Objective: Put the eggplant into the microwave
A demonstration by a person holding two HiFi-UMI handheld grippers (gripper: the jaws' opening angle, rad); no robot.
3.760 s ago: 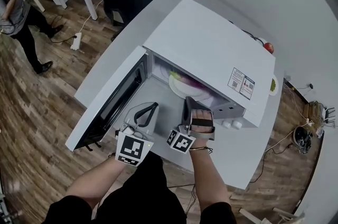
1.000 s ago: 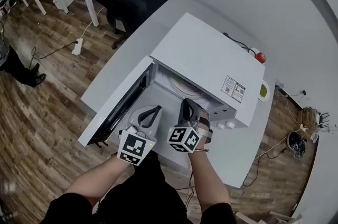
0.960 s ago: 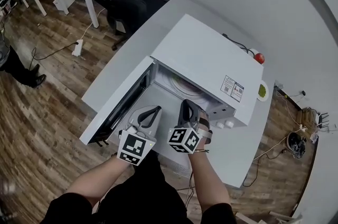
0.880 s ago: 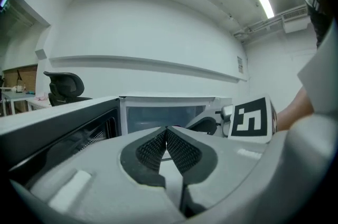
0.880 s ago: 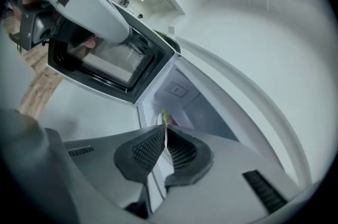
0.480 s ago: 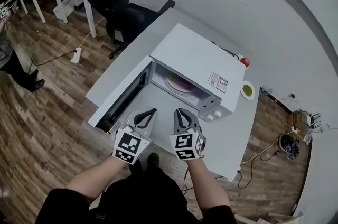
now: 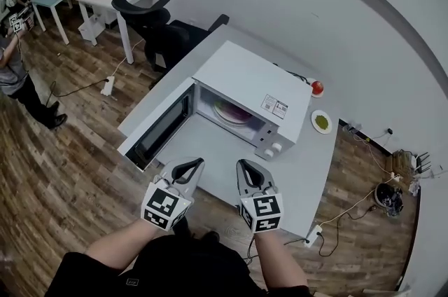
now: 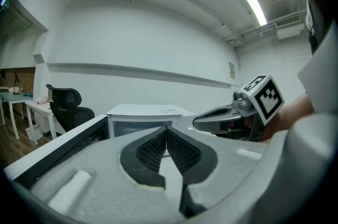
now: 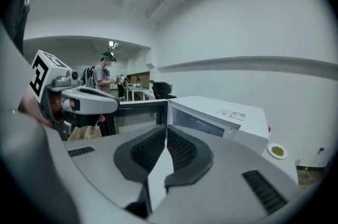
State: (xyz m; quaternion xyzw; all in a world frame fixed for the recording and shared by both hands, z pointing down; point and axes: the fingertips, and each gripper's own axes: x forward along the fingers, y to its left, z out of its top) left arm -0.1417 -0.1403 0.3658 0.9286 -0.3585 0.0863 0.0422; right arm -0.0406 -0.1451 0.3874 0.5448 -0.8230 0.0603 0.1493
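The white microwave (image 7: 248, 82) stands on the white table with its door (image 7: 157, 126) swung wide open to the left. Inside, a purple eggplant (image 7: 233, 108) lies on the white plate (image 7: 225, 115). My left gripper (image 7: 194, 164) and right gripper (image 7: 246, 166) hover side by side over the table's front edge, well short of the cavity. Both are shut with nothing between the pads, as the left gripper view (image 8: 166, 130) and the right gripper view (image 9: 167, 130) show. The microwave (image 9: 222, 114) stands ahead of the right gripper.
A small plate with something green (image 7: 321, 121) and a red object (image 7: 317, 87) sit right of the microwave. A black office chair (image 7: 157, 22) stands behind the table. A person (image 7: 14, 71) stands far left on the wooden floor. Cables lie at the lower right.
Both grippers have drawn back from the microwave's mouth toward the table's front edge, and the head view has pulled away. The eggplant stays inside on the plate.
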